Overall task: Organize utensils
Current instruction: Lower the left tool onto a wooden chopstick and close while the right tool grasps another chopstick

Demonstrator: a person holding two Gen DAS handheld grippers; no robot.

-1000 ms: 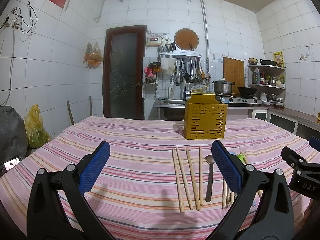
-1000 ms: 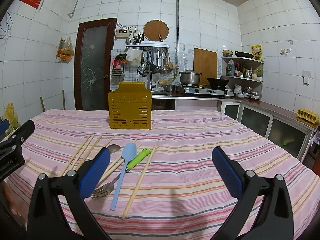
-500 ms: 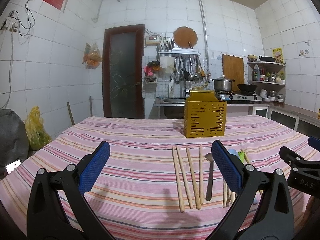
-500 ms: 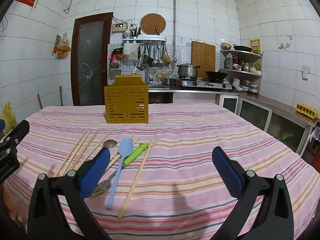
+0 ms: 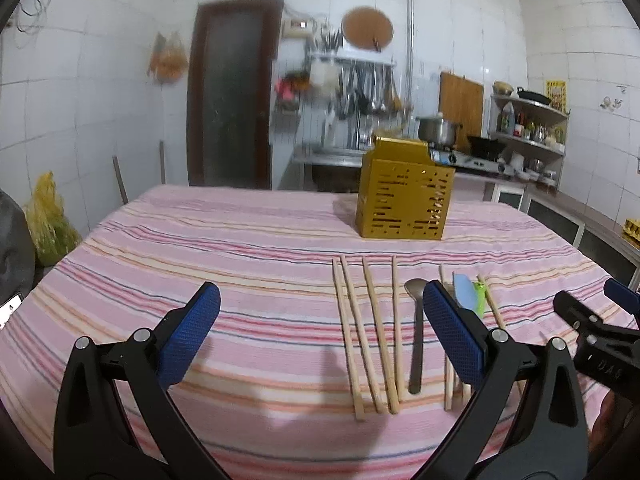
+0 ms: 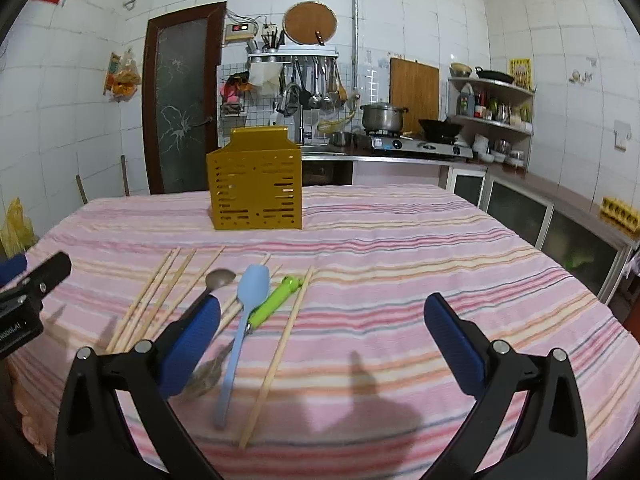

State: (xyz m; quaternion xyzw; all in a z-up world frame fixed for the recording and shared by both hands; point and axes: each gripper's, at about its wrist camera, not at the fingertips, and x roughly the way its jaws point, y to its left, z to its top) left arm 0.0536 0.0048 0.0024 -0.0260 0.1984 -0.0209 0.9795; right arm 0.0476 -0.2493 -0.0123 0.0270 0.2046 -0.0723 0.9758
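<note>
Chopsticks, spoons and a fork lay near me before the far yellow holder; my left gripper and right gripper gaped, grasping nothing.

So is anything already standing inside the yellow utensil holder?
No, nothing sticks out of the yellow utensil holder; the chopsticks and light blue spoon lie flat on the striped tablecloth.
</note>
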